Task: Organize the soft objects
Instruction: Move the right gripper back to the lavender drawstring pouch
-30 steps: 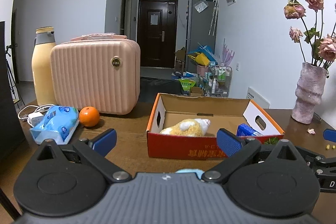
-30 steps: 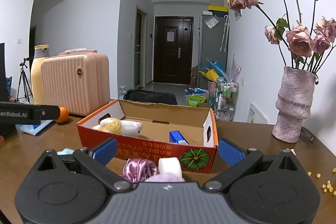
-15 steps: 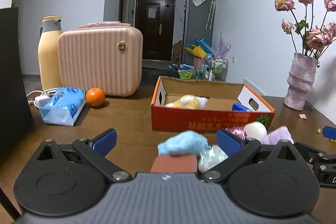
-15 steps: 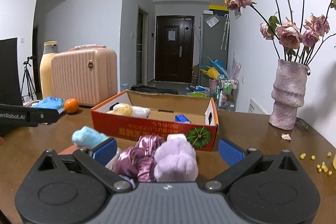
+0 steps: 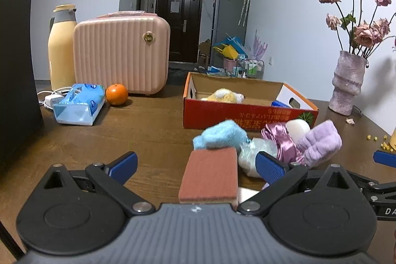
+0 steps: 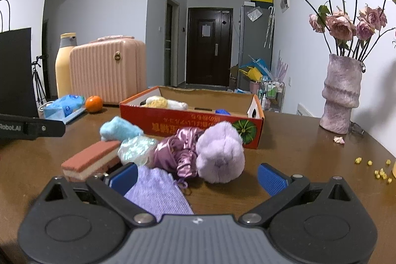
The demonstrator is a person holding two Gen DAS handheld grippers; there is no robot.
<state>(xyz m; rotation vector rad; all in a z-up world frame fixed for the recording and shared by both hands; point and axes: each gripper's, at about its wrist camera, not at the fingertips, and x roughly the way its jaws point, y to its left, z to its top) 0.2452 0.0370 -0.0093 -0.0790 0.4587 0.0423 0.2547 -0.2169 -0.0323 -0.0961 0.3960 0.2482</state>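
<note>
Both tongs, left (image 5: 195, 166) and right (image 6: 198, 176), spread and empty above soft objects (image 6: 217, 152) beside the box (image 6: 198, 121) mid-counter (image 6: 297, 140).

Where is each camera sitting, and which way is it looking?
Left wrist: rides on the left gripper, facing the sponge and red box; its open blue fingers show, plus the other gripper's tip at right.
Right wrist: rides on the right gripper, facing the purple plush; its open fingers show, the left gripper's bar at left.
Both see the box, suitcase and vase.
</note>
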